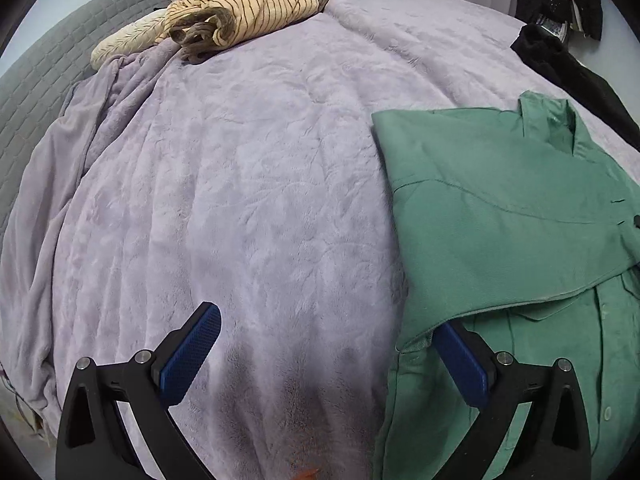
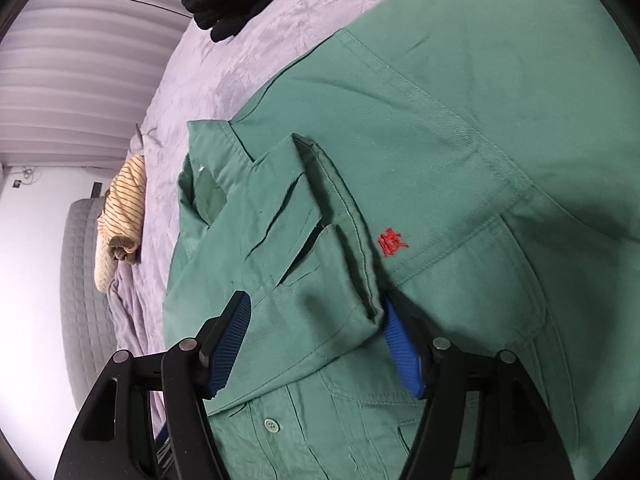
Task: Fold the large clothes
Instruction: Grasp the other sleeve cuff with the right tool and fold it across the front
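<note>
A green work shirt [image 1: 508,216] lies on the lilac blanket [image 1: 248,184] at the right, one sleeve folded across its front. My left gripper [image 1: 328,332] is open at the shirt's left edge; its right finger is tucked under the folded sleeve's edge, its left finger is over bare blanket. In the right wrist view the shirt [image 2: 440,128] fills the frame, with a red embroidered mark [image 2: 393,242]. My right gripper [image 2: 316,320] is open, its fingers on either side of the folded sleeve cuff [image 2: 320,280], right finger partly under the fabric.
A striped beige garment [image 1: 244,12] lies bunched at the far edge of the bed, next to a cream pillow [image 1: 120,44]. A black garment [image 1: 576,76] lies at the far right. A grey quilted headboard [image 1: 60,52] is on the left; curtains hang behind.
</note>
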`<state>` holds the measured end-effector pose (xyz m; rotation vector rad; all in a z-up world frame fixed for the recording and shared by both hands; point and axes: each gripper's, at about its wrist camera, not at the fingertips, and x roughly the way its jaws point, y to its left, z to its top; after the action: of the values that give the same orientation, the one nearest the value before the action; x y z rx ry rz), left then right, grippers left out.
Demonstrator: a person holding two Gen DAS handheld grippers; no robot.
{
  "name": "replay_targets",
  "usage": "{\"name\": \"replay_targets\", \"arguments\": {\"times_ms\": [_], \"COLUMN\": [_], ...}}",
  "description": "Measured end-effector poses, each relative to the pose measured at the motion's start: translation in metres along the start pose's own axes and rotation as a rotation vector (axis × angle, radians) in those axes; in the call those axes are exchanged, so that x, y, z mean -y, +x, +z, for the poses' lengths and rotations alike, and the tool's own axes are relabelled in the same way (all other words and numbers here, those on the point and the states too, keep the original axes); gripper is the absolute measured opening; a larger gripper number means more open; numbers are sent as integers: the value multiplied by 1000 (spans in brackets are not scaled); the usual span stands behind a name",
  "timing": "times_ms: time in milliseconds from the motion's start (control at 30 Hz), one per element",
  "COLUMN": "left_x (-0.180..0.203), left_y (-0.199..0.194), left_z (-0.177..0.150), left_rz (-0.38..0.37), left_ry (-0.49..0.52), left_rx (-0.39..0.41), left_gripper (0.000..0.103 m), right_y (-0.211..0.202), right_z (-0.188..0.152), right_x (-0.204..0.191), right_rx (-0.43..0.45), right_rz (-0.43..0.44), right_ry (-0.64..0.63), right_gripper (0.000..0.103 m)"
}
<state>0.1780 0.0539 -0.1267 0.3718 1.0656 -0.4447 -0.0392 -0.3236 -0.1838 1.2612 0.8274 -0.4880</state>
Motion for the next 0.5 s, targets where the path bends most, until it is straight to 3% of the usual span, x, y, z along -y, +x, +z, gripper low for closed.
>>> {"name": "replay_targets", "arguments": {"times_ms": [33, 67, 133, 267, 367, 433, 500], "left_x": [2, 4, 10, -4, -43, -65, -70], "left_y": [0, 3, 9, 9, 22, 18, 7], "left_z": [4, 7, 9, -5, -21, -21, -9], "left_rz": [-13, -24, -40, 41, 123, 85, 15], "left_ry": [-6, -15, -14, -30, -120, -206, -251], "left_rx": [-3, -10, -28, -35, -130, -137, -94], "left_gripper": [103, 103, 103, 103, 103, 103, 103], "right_y": [5, -3, -6, -2, 2, 2, 3], "right_z": [0, 1, 0, -7, -10, -10, -11], "right_x": [-3, 1, 0, -13, -6, -1, -2], "right_rx": [-8, -12, -44, -67, -77, -73, -69], "right_rz": [-17, -14, -26, -100, -128, -110, -116], "right_ry": [2, -9, -39, -126, -130, -102, -104], "right_gripper": [63, 40, 16, 16, 14, 14, 14]}}
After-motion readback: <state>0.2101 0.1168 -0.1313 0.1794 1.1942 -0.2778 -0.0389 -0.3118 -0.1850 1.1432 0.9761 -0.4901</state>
